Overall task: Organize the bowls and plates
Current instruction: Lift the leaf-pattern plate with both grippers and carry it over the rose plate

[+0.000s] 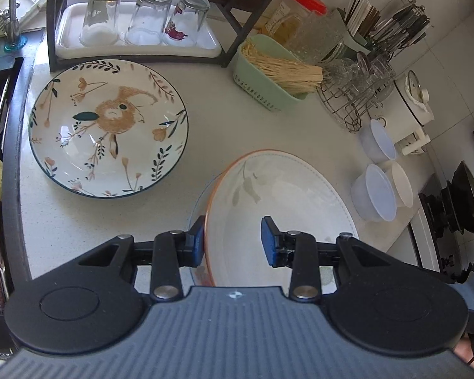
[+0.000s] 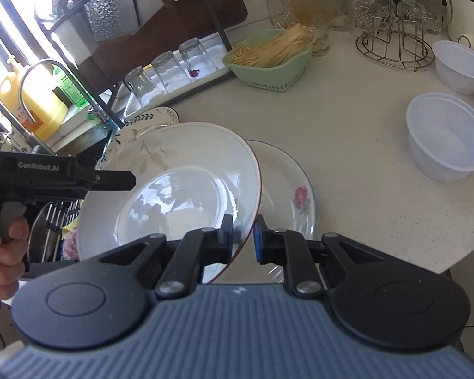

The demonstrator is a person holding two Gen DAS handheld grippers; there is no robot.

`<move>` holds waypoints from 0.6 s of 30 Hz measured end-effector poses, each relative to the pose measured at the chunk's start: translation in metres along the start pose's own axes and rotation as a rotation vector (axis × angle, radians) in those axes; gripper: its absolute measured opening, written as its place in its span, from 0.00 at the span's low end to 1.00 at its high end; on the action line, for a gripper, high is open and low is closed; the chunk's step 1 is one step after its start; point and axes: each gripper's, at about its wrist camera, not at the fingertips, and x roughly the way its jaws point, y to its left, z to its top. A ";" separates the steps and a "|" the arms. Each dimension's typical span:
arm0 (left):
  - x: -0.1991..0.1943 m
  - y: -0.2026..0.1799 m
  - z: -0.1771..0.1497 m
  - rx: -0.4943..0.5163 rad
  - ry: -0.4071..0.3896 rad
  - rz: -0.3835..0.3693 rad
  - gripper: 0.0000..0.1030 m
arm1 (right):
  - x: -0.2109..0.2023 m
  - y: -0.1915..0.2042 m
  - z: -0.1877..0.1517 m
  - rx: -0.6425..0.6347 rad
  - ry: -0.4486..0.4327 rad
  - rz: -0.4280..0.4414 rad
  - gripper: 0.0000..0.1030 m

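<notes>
Right gripper point(image 2: 242, 237): our fingers sit on either side of the near rim of the orange-rimmed plate point(image 2: 186, 186); the left pad is against its upper face, the right pad shows a sliver of gap, so we cannot tell whether the grip is clamped.
Left gripper point(image 1: 232, 241): our jaws stand spread wide; the left pad is outside the same plate's point(image 1: 281, 202) edge, the right pad hangs above its inner face, and nothing is pinched.
Counter point(image 1: 237, 132): pale speckled stone, carrying all the dishes.
Orange-rimmed plate: white with a faint grey leaf print, tilted, its far side raised over the rose plate point(image 2: 295, 195), overlapping that plate's left part.
Bird plate point(image 1: 109, 128): dark-rimmed, lying flat on the counter to the left, apart from the tilted plate, just in front of the black rack point(image 1: 55, 31).
Rose plate: flat on the counter under the tilted plate, its pink flower showing on the right.
White tray point(image 1: 205, 49): under the rack, with three upturned glasses point(image 1: 147, 15).
Green basket point(image 1: 262, 91): holds pale sticks, right of the tray.
Plastic bowls point(image 1: 374, 192): three white ones grouped near the counter's right edge, well apart from the plates.
Other hand point(image 2: 6, 252): seen from the right wrist, wrapped round the left tool's handle.
</notes>
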 end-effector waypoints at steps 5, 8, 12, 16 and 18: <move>0.023 -0.015 -0.001 -0.014 0.030 0.031 0.39 | 0.008 -0.021 0.003 -0.007 0.016 -0.009 0.16; 0.032 -0.017 -0.003 -0.020 0.029 0.062 0.39 | 0.015 -0.030 0.002 -0.012 0.024 0.012 0.17; 0.043 -0.011 -0.006 -0.087 0.044 0.087 0.39 | 0.023 -0.038 0.010 -0.001 0.045 0.037 0.17; 0.044 -0.014 -0.008 -0.100 0.037 0.122 0.39 | 0.028 -0.038 0.015 -0.030 0.060 0.042 0.17; 0.044 -0.013 -0.008 -0.113 0.029 0.137 0.39 | 0.032 -0.036 0.016 -0.046 0.070 0.045 0.17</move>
